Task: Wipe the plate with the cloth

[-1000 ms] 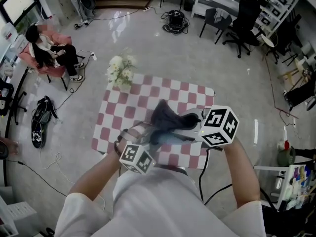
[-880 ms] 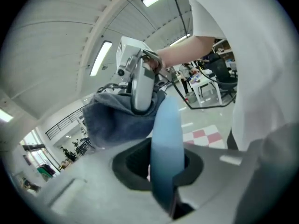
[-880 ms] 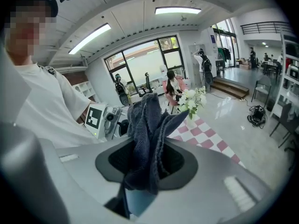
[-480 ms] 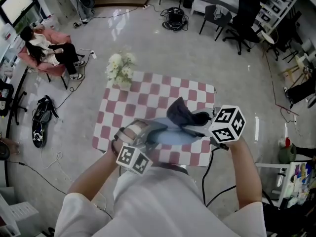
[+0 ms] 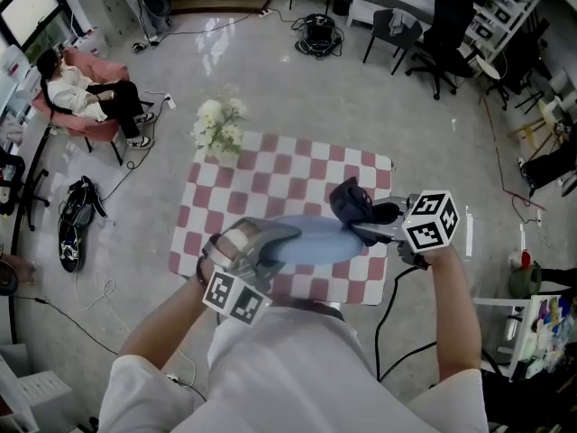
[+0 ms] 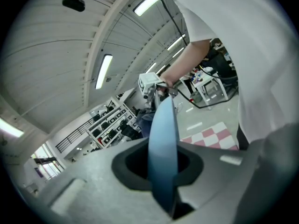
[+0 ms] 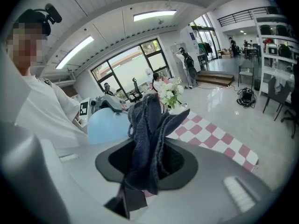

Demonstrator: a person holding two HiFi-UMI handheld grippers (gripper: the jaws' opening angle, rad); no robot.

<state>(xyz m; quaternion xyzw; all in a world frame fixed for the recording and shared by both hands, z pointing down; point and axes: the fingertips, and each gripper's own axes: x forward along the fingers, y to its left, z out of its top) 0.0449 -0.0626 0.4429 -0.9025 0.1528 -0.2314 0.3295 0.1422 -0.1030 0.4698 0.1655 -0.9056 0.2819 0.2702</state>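
Left gripper [image 5: 267,241]: jaws clamped on the rim of the blue plate [image 5: 311,243] (held over the checked table [image 5: 270,180]). Right gripper [image 5: 377,229]: jaws pinching the dark cloth [image 5: 352,202], bunched at the plate's right edge.

No text, label, brand, number or sign can be read in any view.

A pale blue plate [image 5: 311,240] is held above the tabletop [image 5: 270,174], its rim clamped in the left gripper [image 6: 161,171] jaws. A dark grey bunched cloth [image 5: 353,204] is clamped in the right gripper [image 7: 142,171] jaws, at the plate's right edge.
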